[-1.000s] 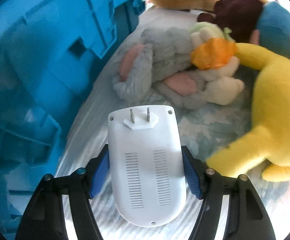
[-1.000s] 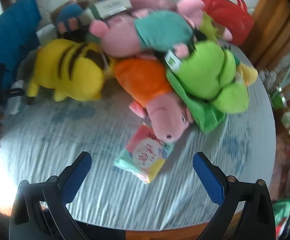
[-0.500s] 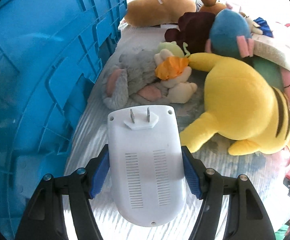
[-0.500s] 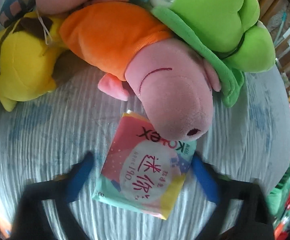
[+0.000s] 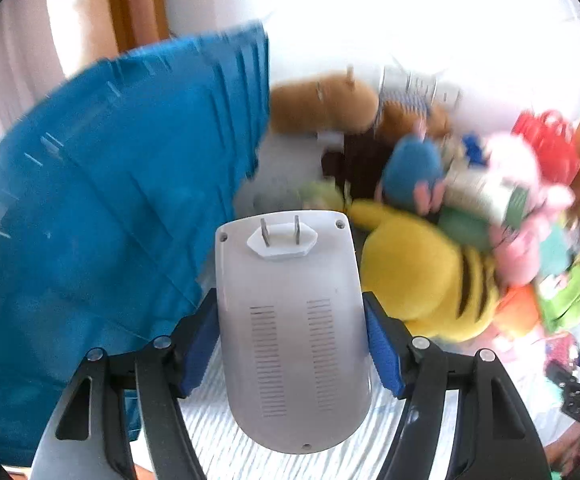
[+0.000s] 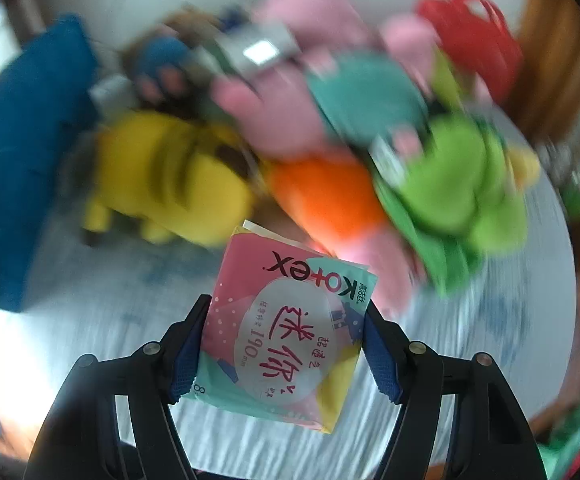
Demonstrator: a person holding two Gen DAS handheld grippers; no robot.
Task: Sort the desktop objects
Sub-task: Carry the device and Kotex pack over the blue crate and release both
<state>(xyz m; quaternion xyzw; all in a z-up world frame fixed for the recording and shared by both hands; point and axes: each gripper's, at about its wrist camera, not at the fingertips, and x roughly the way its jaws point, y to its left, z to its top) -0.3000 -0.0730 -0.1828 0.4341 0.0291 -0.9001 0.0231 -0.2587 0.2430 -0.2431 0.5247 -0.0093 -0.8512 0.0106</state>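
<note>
My left gripper is shut on a white plug-in device with two metal prongs, held above the table beside a blue crate. In the right wrist view a pink and teal sanitary-pad pack sits between the blue pads of my right gripper. Those jaws are closing and the pads press on the pack's sides. The pack hangs clear of the striped tablecloth, in front of a pile of plush toys.
A yellow striped plush, a brown plush, and pink, orange and green plush toys crowd the back of the table. A red basket stands at the far right. The blue crate stands at the left edge.
My left gripper has risen with the white device, and the crate's top now shows. My right gripper dropped onto the pack, closed on it and lifted it off the cloth.
</note>
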